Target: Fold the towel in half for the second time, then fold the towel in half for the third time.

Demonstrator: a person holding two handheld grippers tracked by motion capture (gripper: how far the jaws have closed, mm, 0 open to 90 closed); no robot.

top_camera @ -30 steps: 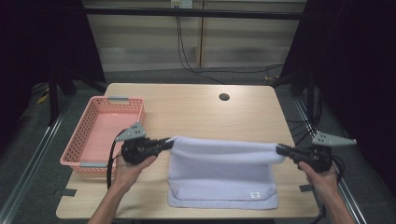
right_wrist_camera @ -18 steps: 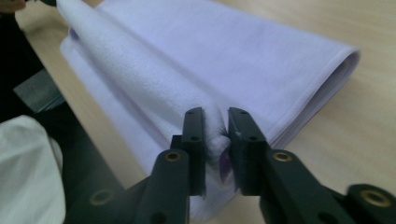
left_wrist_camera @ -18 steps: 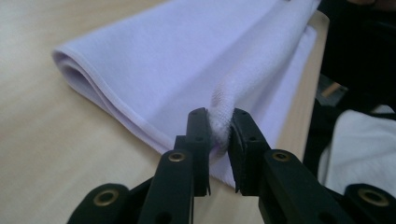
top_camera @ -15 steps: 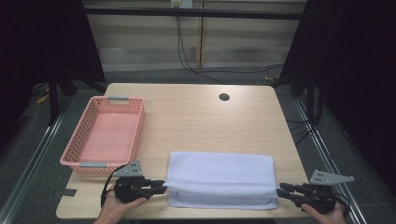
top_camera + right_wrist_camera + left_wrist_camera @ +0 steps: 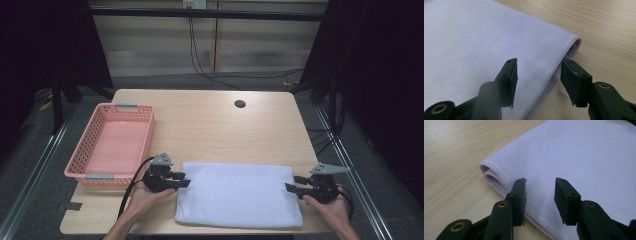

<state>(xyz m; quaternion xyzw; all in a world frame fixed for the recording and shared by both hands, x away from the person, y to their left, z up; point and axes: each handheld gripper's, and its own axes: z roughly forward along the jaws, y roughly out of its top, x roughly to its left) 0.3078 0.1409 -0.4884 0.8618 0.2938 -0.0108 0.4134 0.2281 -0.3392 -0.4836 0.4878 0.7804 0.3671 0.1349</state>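
Item one: the folded white towel [image 5: 237, 194]. It lies flat on the near half of the wooden table [image 5: 210, 125], long side running left to right, its near edge close to the table's near edge. In the left gripper view the towel [image 5: 579, 162] shows a stitched hem and a rolled fold at its left end; in the right gripper view the towel [image 5: 474, 42] shows the same hem and a fold at its right end.

Item two: your left gripper [image 5: 181, 180]. You hold it low at the towel's left end. Its jaws have just been opening and stand apart; the left gripper view [image 5: 540, 196] shows the towel's hem lying below the gap, neither pad pressing on the cloth. The grip is released.

Item three: your right gripper [image 5: 292, 183]. You hold it low at the towel's right end, facing the left one across the cloth. Its jaws have also just been opening; in the right gripper view [image 5: 538, 80] the hem runs between the spread pads without being pinched. Released as well.

Item four: a pink basket [image 5: 85, 150] with perforated walls, at the table's left edge, just beyond your left hand [image 5: 150, 192], apart from the towel.

Item five: a round dark hole [image 5: 240, 104] in the tabletop, far side, right of centre.

Item six: your right hand [image 5: 327, 207], at the near right corner.
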